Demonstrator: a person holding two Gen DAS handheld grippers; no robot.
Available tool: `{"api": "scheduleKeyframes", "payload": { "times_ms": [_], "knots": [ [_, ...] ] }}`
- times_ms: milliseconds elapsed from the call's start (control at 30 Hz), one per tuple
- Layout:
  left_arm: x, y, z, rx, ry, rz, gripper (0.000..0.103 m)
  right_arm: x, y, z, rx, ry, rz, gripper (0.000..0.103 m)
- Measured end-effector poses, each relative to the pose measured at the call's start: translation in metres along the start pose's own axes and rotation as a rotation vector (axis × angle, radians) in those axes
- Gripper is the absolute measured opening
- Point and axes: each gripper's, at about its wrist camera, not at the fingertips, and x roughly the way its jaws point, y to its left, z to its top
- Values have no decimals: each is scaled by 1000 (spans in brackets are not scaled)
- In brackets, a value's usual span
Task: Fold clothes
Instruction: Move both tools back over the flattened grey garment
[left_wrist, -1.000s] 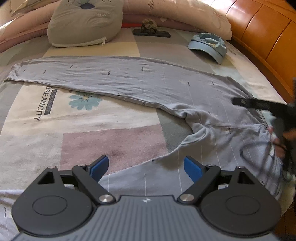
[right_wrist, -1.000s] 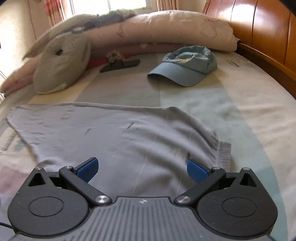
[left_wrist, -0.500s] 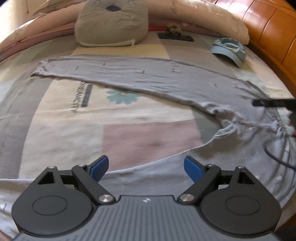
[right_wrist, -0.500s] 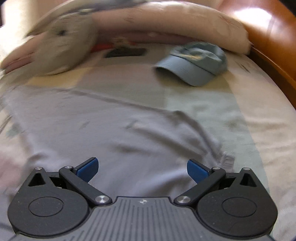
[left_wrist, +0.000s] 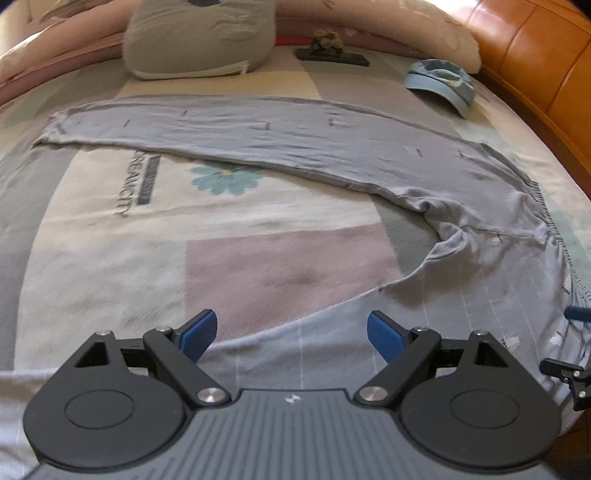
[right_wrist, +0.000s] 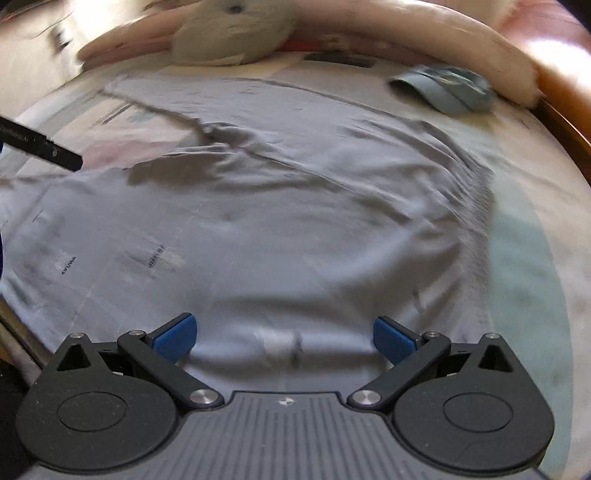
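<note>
Right wrist view: grey trousers (right_wrist: 295, 221) lie flat just beyond wide-spread fingers (right_wrist: 173, 336).

- The bed (left_wrist: 110, 258) lies bare between the two legs of the grey trousers (left_wrist: 295, 140), a broad open patch ahead of the left gripper (left_wrist: 291, 334).
- At the far end a grey pillow (left_wrist: 199, 40), a dark flat object (left_wrist: 332, 57) and a blue cap (left_wrist: 443, 83) crowd the headboard side.
- A wooden bed frame (left_wrist: 546, 66) bounds the right edge.
- The right gripper (right_wrist: 282, 338) has only flat cloth in front.
</note>
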Motion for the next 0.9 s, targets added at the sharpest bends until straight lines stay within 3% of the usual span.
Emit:
{"api": "scheduleKeyframes", "payload": {
  "times_ms": [267, 367, 533, 667, 900],
  "knots": [
    [-6, 5, -6, 39, 5, -37, 88, -13, -5, 2, 111, 71, -89, 103],
    [-12, 12, -15, 41, 8, -32, 88, -18, 5, 23, 123, -16, -29, 103],
    [-19, 26, -35, 12, 24, -29, 88, 11, 26, 50, 123, -27, 17, 103],
    [-18, 36, -52, -25, 17, -31, 89, 35, 40, 51, 77, 22, -37, 103],
    [-16, 77, -55, -150, -40, 164, 88, 36, 46, 40, 60, -26, -62, 103]
  ]
}}
